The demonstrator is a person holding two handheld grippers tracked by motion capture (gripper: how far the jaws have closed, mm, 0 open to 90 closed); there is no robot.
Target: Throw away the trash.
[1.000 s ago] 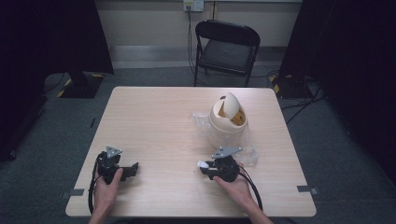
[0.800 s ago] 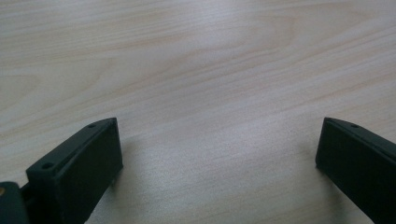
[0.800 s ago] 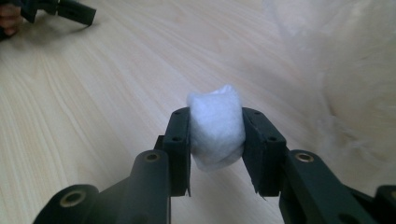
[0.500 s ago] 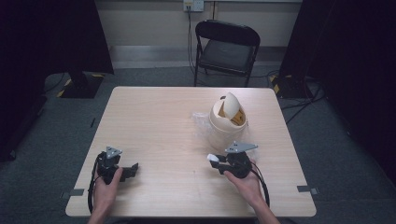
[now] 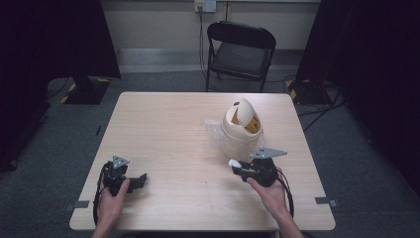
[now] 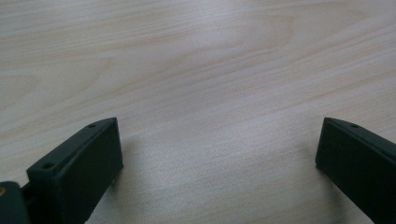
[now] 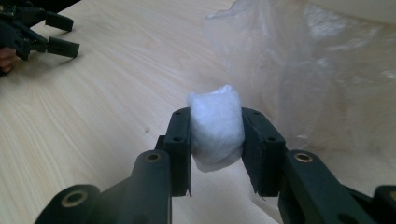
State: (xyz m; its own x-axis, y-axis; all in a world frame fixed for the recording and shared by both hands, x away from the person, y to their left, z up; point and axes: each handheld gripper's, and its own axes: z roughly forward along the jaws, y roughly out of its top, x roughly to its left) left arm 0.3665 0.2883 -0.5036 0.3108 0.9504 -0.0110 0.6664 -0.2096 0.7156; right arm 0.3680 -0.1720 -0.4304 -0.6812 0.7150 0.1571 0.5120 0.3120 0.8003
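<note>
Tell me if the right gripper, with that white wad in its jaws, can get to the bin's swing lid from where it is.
Probably yes. The right gripper, shut on the white wad, sits just in front of the cream bin, with bare table between; crinkled clear plastic lies beside the bin.

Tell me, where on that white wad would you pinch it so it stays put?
Across its middle, from two opposite sides, as the right tongs do now. The white wad is soft and rounded, taller than wide, so flat pads squeezing its waist sink in a little and hold it. Its top stands clear above the pads, likely handy for dropping it into the small cream bin.
</note>
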